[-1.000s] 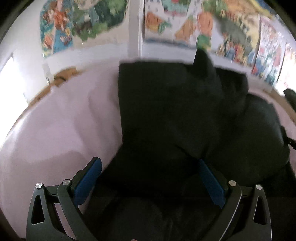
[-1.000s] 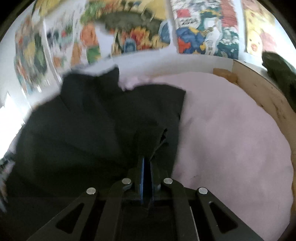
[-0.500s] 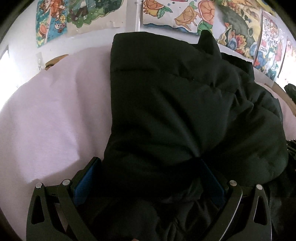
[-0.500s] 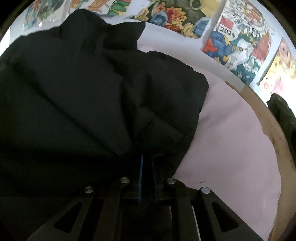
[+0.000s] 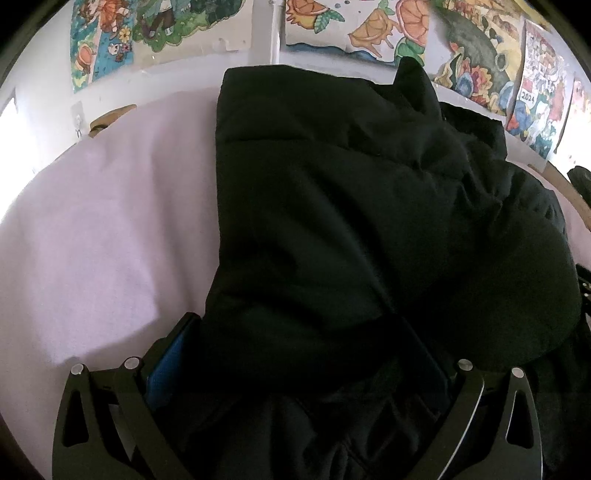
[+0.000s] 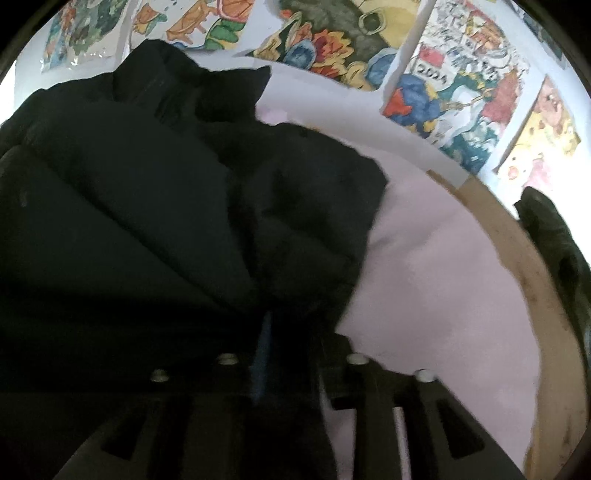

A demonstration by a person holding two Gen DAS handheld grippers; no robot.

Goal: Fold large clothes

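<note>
A large black padded jacket (image 5: 351,221) lies bunched on a pink sheet (image 5: 103,236); it also shows in the right wrist view (image 6: 166,221). My left gripper (image 5: 295,354) is open, its blue-padded fingers (image 5: 166,358) spread wide, and the jacket's near fold lies between and over them. My right gripper (image 6: 284,332) has its jaws nearly together with black jacket cloth between them; a blue pad edge shows at the gap. The tips of both grippers are mostly covered by the cloth.
A wooden board edge (image 6: 524,266) borders the pink sheet on the right, with a dark green cloth (image 6: 554,236) beyond it. Colourful posters (image 5: 351,29) hang on the white wall behind. Bare pink sheet lies left of the jacket and to its right (image 6: 436,280).
Both grippers have moved forward and lower, so the jacket fills more of each view. The jacket's fold has come down over the left fingers. The right jaws stay shut on cloth.
</note>
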